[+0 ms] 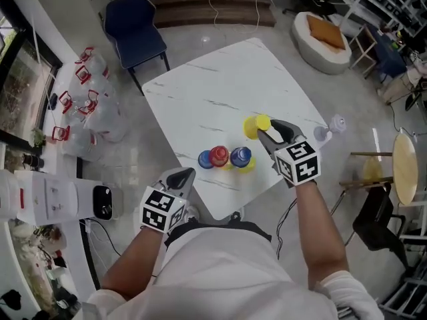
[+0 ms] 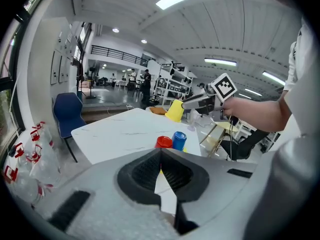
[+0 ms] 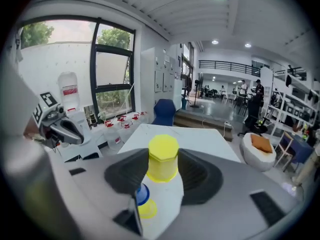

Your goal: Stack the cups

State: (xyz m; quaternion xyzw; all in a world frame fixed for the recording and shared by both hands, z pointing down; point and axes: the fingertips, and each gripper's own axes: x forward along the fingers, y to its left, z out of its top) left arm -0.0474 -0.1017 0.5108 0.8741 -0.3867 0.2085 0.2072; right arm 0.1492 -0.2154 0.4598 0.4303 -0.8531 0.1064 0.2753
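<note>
Forearms reach out from a white shirt in the head view, each hand carrying a claw topped with a marker cube. The left claw hangs closest to the person, by the near edge of the white marble-patterned tabletop. Its own view shows the jaws meeting at their tips with nothing between them.

Just beyond it, three plastic cups stand in a tight row on the tabletop. They are a small blue plastic cup on the left, a red plastic cup in the middle touching it, and a second blue plastic cup on the right. That last one sits over a yellow plastic base cup whose rim shows beneath it.

Farther on and to the right, the right claw is closed on an upturned yellow plastic cup. The pads press its sides, its flat eight-sided bottom faces up, and it is held clear above the tabletop.

Past the far corner stands a dark blue chair. Clear water jugs with red handles sit on the floor to the left, and a cream beanbag with an orange cushion lies to the far right.
</note>
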